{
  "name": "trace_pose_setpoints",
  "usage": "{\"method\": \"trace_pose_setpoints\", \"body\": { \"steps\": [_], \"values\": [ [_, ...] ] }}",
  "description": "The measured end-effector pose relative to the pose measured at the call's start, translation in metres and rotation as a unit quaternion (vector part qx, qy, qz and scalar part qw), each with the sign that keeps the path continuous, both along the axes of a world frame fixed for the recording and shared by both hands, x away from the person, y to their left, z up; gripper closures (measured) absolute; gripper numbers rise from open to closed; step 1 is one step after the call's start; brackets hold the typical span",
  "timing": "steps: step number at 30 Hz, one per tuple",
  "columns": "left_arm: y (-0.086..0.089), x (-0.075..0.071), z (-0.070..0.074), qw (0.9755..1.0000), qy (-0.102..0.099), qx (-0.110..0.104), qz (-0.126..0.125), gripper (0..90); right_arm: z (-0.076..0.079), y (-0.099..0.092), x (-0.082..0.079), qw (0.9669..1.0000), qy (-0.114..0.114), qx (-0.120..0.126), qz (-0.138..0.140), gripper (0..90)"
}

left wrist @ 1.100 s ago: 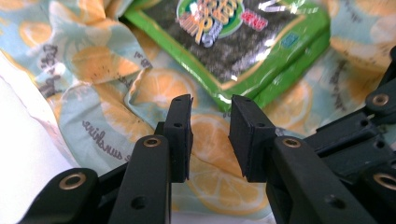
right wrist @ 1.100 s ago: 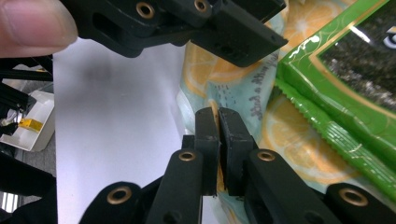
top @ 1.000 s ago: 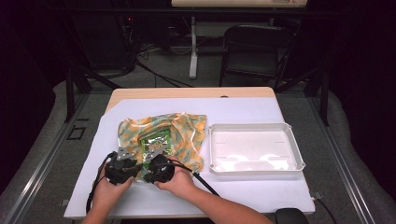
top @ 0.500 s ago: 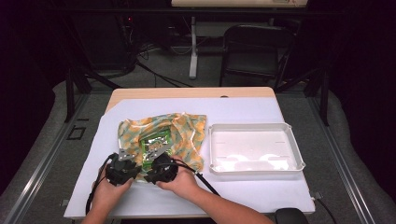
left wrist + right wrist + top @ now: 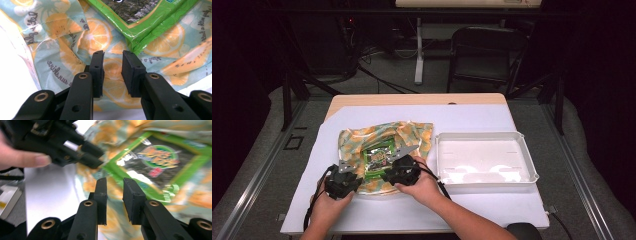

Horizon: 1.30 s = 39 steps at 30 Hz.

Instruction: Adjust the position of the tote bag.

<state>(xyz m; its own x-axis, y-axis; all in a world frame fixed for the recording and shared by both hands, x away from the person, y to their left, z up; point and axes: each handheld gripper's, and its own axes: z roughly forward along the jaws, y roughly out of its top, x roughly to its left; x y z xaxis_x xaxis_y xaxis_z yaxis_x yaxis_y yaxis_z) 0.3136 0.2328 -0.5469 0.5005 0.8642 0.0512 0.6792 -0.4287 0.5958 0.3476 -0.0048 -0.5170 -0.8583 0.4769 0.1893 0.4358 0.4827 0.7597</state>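
A bag [image 5: 384,155] printed with orange slices lies flat on the left half of the tabletop [image 5: 472,117], with a green snack packet [image 5: 378,159] on its middle. The left gripper [image 5: 112,68] sits at the bag's near left corner, its jaws set narrowly apart over the printed plastic with nothing gripped between them. The right gripper [image 5: 113,195] hangs over the bag's near edge just beside the packet; its jaws have just been opening and hold nothing. A white tray [image 5: 484,176] stands empty to the right, just beside the bag.
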Motion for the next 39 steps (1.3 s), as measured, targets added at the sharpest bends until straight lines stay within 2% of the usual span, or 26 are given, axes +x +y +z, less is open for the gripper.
{"method": "trace_pose_setpoints", "body": {
  "steps": [4,6,11,17,22,25,28,33,39],
  "values": [
    [0.000,0.001,0.000,1.0000,0.000,-0.001,0.000,71.0,0.000,-0.012,0.010,0.9996,-0.007,-0.001,-0.027,73.7],
    [0.000,0.000,0.000,1.0000,0.001,0.000,0.000,70.8,-0.003,-0.015,0.012,0.9994,0.006,-0.001,-0.033,73.7],
    [0.001,0.001,0.000,1.0000,0.002,-0.003,0.001,70.4,-0.010,-0.018,0.007,0.9994,0.004,-0.021,-0.027,73.6],
    [0.000,0.001,-0.001,1.0000,-0.001,-0.002,0.003,70.4,-0.009,-0.024,0.003,0.9992,-0.004,-0.005,-0.038,73.1],
    [0.001,0.002,-0.001,1.0000,0.001,-0.002,0.001,70.3,-0.006,-0.027,-0.002,0.9994,0.004,0.018,-0.029,67.5],
    [0.001,0.002,-0.001,1.0000,0.000,-0.003,0.002,70.3,-0.008,-0.023,-0.007,0.9996,0.006,0.020,-0.018,64.3],
    [0.000,0.002,-0.002,1.0000,-0.004,-0.005,0.004,70.3,-0.016,-0.018,-0.007,0.9998,0.001,-0.010,-0.019,67.5],
    [0.001,0.002,-0.002,1.0000,-0.002,-0.006,0.002,70.4,-0.030,-0.018,-0.005,0.9985,0.015,-0.036,-0.037,88.7],
    [0.001,0.002,-0.002,1.0000,-0.004,-0.004,0.000,70.4,-0.037,-0.018,-0.004,0.9966,0.036,-0.061,-0.042,90.0]
  ]
}}
